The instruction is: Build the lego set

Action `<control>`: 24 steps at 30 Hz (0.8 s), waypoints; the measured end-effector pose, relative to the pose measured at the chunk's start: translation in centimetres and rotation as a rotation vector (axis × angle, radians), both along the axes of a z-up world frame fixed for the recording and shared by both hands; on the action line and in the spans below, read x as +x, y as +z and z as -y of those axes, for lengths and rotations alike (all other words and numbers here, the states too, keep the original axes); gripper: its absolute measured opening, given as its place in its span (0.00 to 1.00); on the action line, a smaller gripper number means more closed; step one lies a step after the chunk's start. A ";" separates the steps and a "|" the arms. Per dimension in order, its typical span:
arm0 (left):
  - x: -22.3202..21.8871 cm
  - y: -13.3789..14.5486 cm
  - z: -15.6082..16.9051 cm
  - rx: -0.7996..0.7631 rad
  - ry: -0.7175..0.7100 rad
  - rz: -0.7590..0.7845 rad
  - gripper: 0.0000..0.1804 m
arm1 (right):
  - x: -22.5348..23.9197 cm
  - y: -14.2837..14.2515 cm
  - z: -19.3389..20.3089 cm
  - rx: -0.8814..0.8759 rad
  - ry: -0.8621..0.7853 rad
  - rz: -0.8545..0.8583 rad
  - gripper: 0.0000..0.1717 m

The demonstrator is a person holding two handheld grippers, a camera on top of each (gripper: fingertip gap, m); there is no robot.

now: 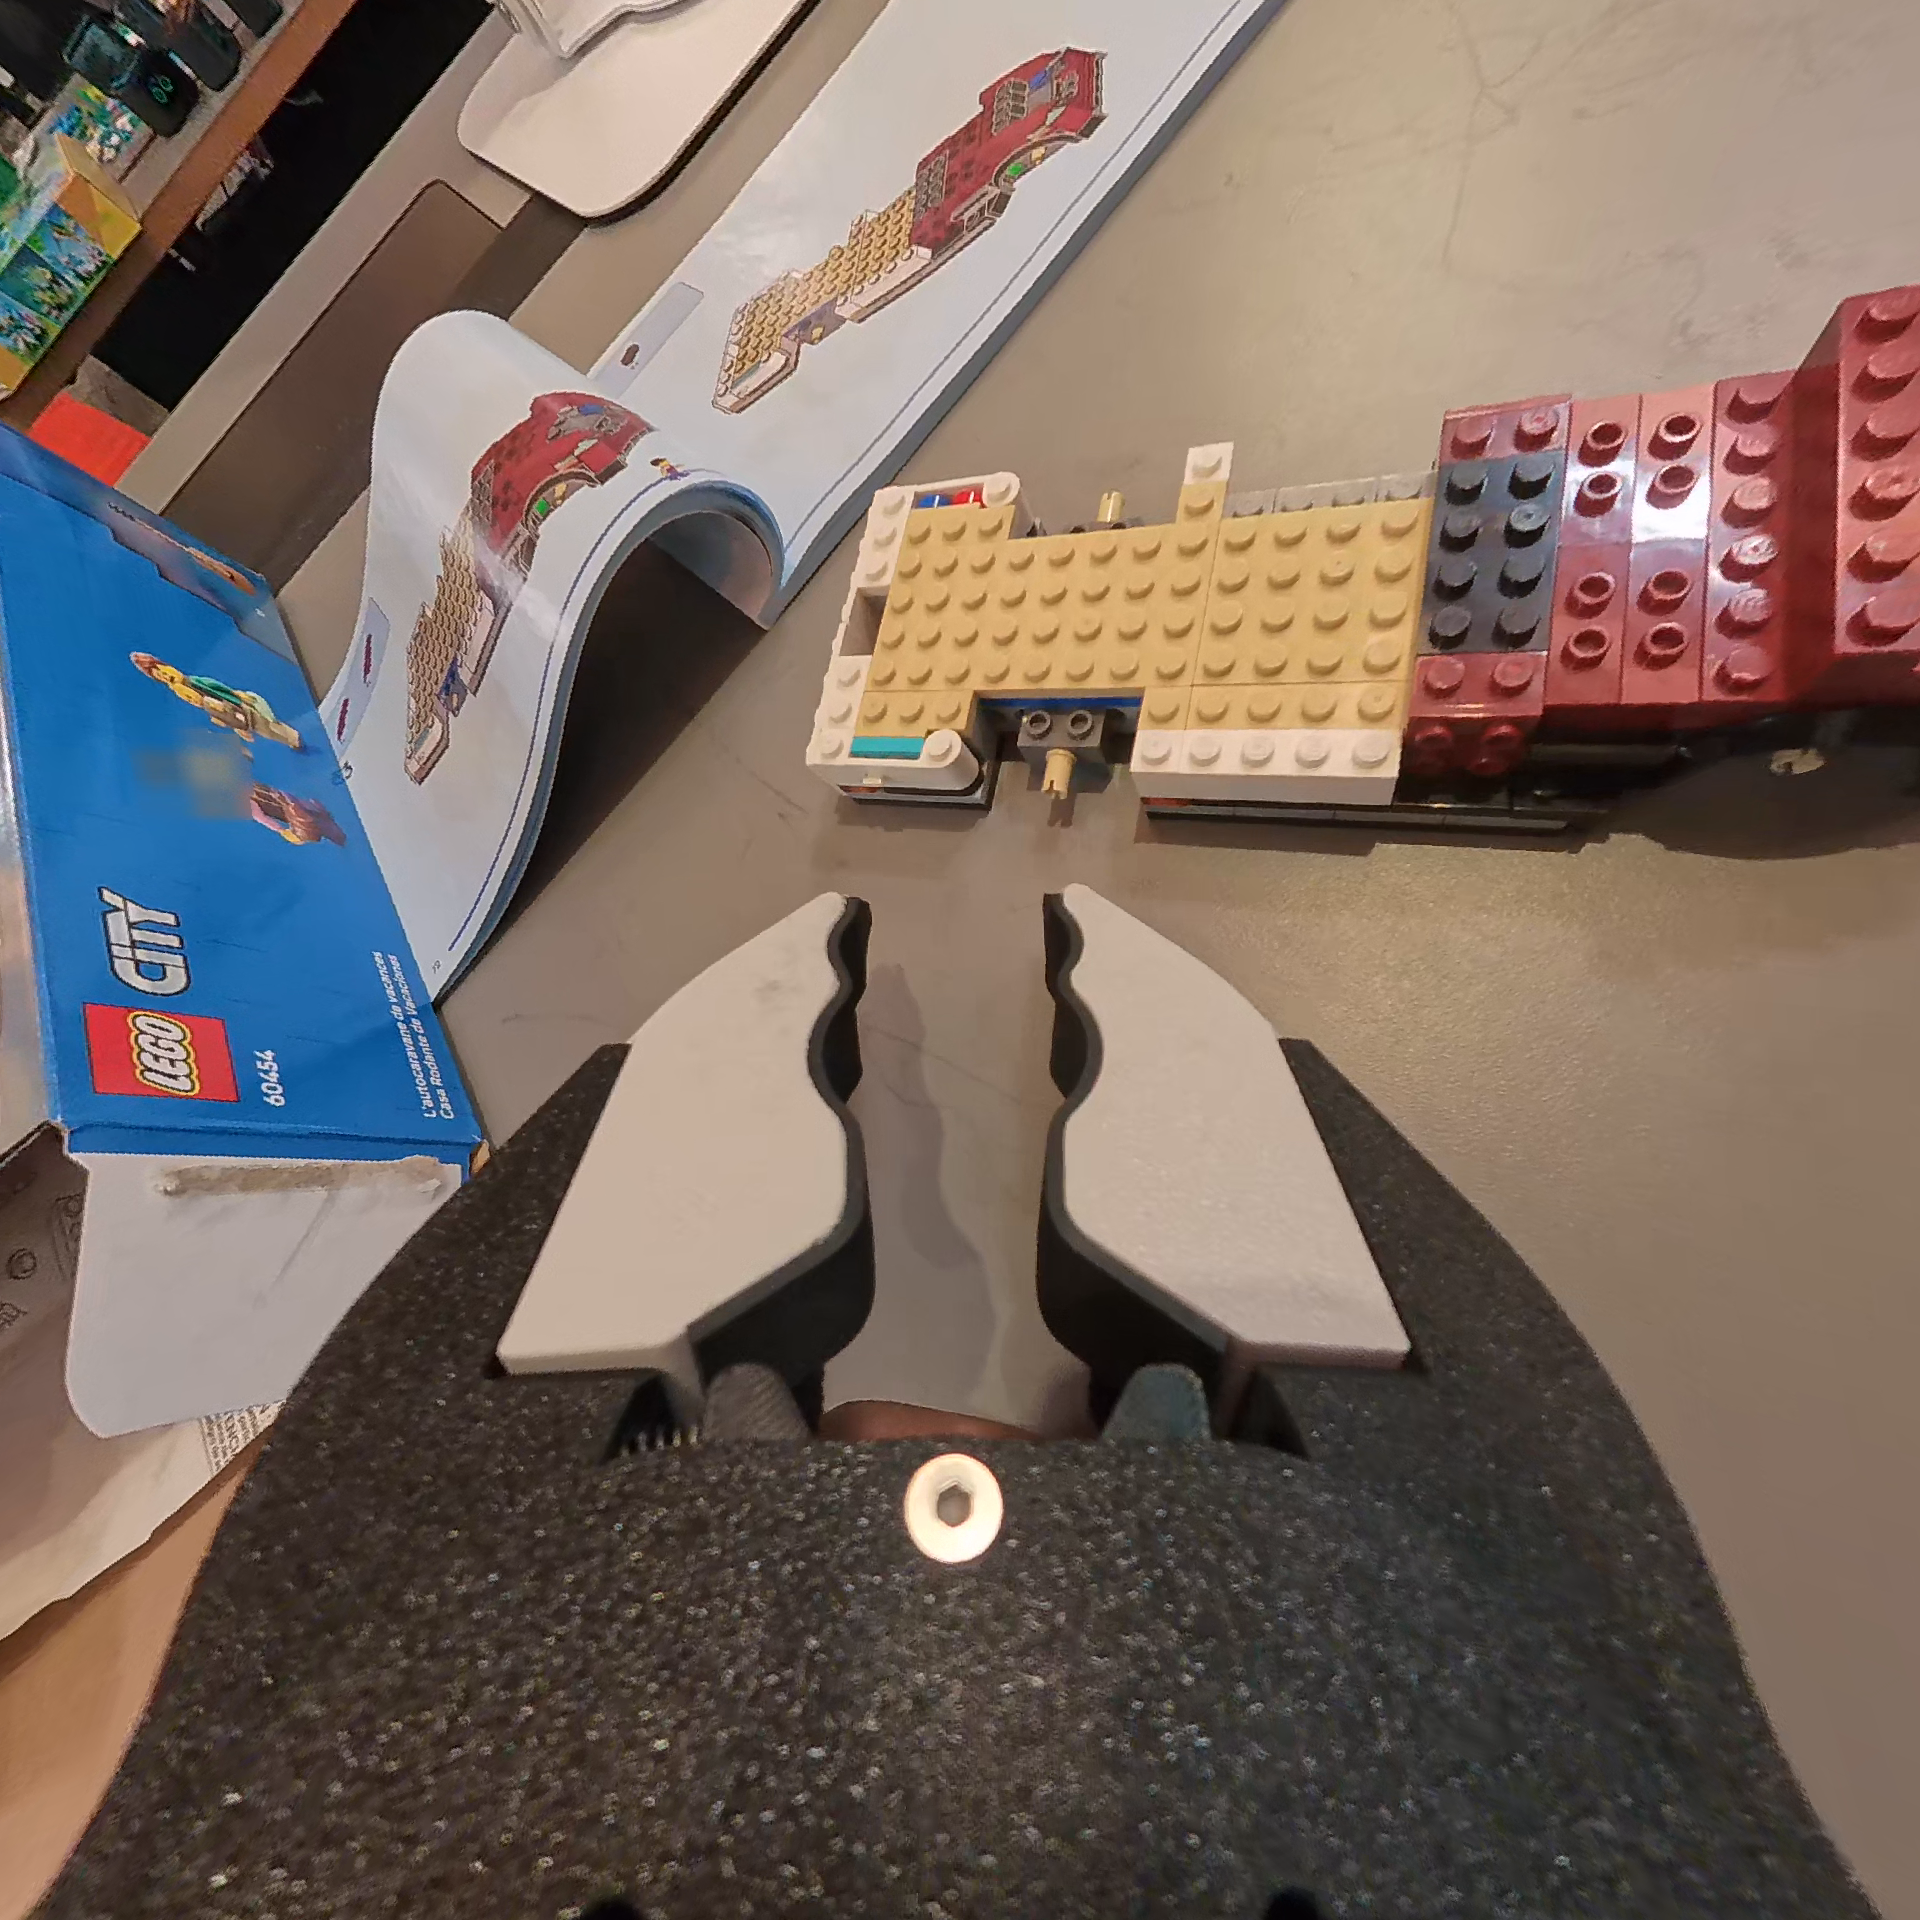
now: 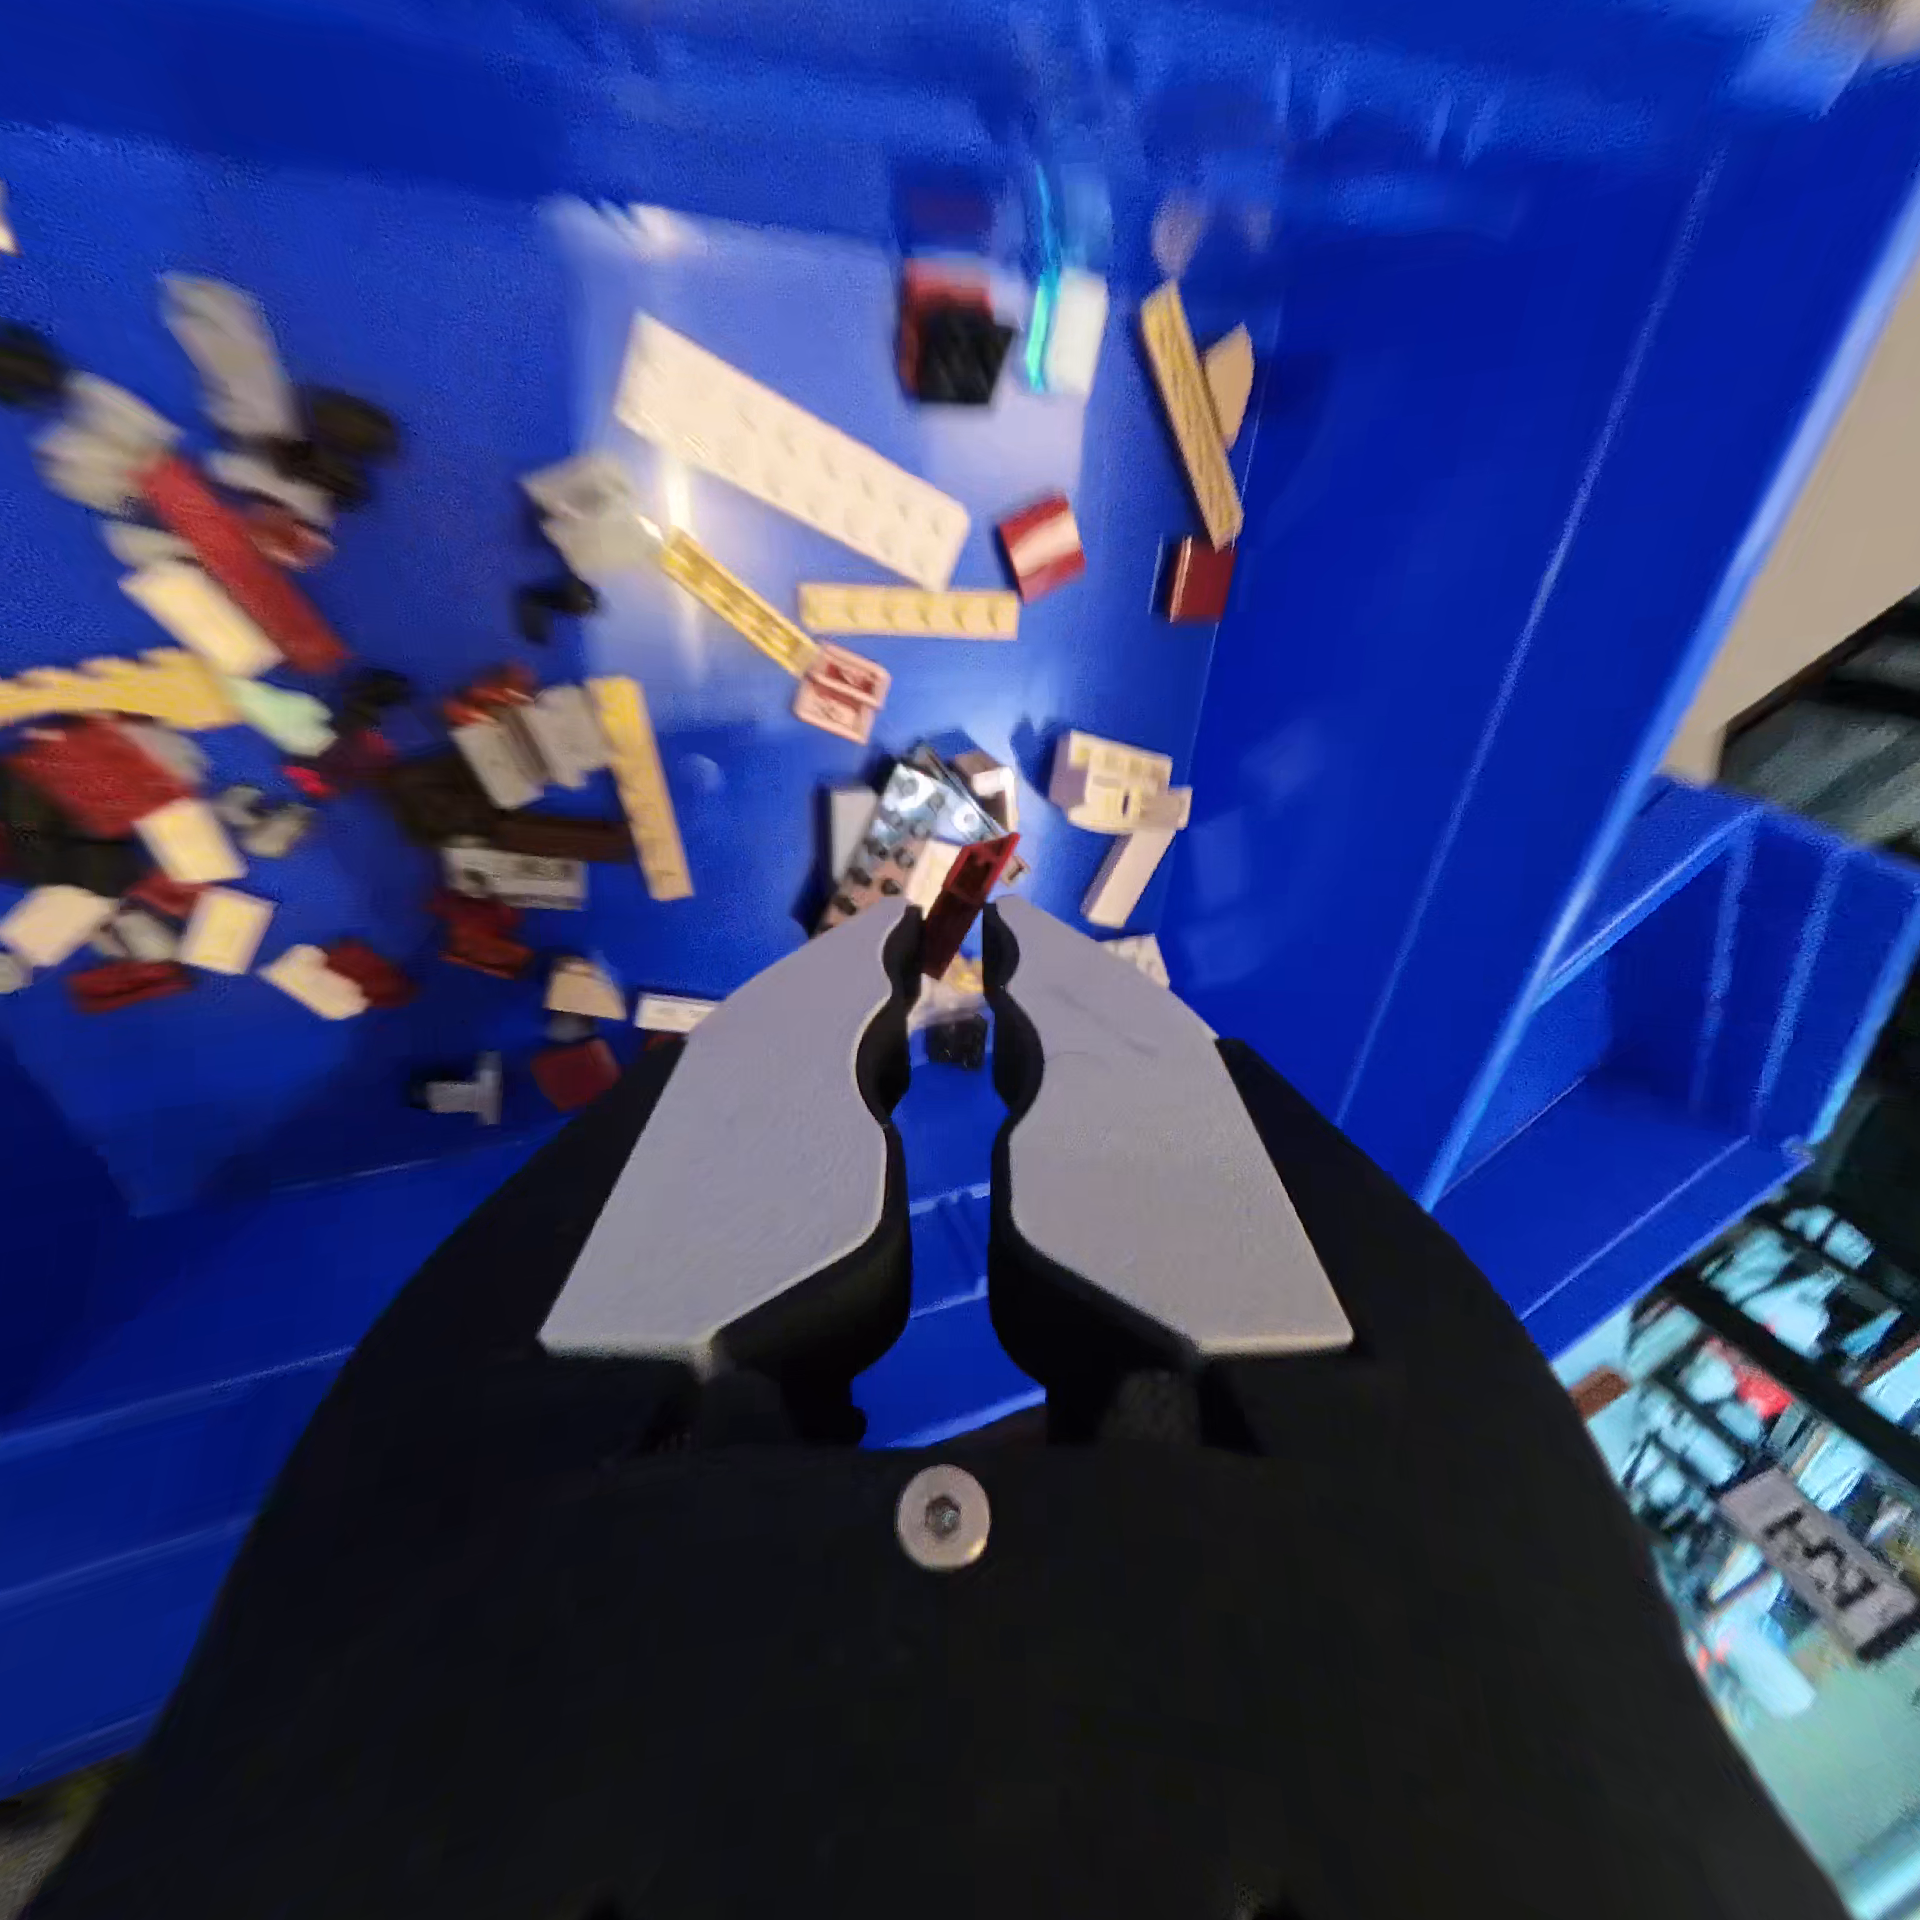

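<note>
Here my right claw (image 2: pixel 954 914) points down into a big blue bin (image 2: pixel 1455 623), over its floor strewn with loose bricks (image 2: pixel 790 457) in white, tan, dark red and black; much of that view is blurred. My two grey fingers (image 2: pixel 831 997) stand narrow, pinching a small dark red brick (image 2: pixel 966 894) that sticks up tilted past the tips, above the heap and clear of it.

My left claw (image 1: pixel 956 914) is held low and nearly level over the grey table (image 1: pixel 1455 1039), jaws partly apart with only bare tabletop between them. Just ahead, not touching, sits the brick-built model (image 1: pixel 1143 613), tan plates on top, dark red blocks running right. An open instruction booklet (image 1: pixel 499 582) curls to the left, beside a blue cardboard box (image 1: pixel 187 831).
</note>
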State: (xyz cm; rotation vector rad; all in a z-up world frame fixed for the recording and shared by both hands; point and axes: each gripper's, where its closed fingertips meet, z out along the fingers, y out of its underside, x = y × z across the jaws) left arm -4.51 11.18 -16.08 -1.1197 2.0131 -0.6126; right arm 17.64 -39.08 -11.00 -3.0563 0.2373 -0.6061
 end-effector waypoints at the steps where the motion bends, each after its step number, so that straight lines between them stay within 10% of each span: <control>1: 0.0 0.0 0.0 0.001 -0.001 0.001 0.18 | -1.0 1.0 -1.1 0.040 0.033 0.039 0.06; 12: 0.0 0.0 0.0 0.010 0.009 0.007 0.18 | -13.1 8.3 -16.9 0.370 0.452 0.299 0.06; 24: -0.4 0.5 -0.2 0.005 0.016 0.039 0.18 | -22.2 -3.0 -31.0 0.450 0.729 0.047 0.06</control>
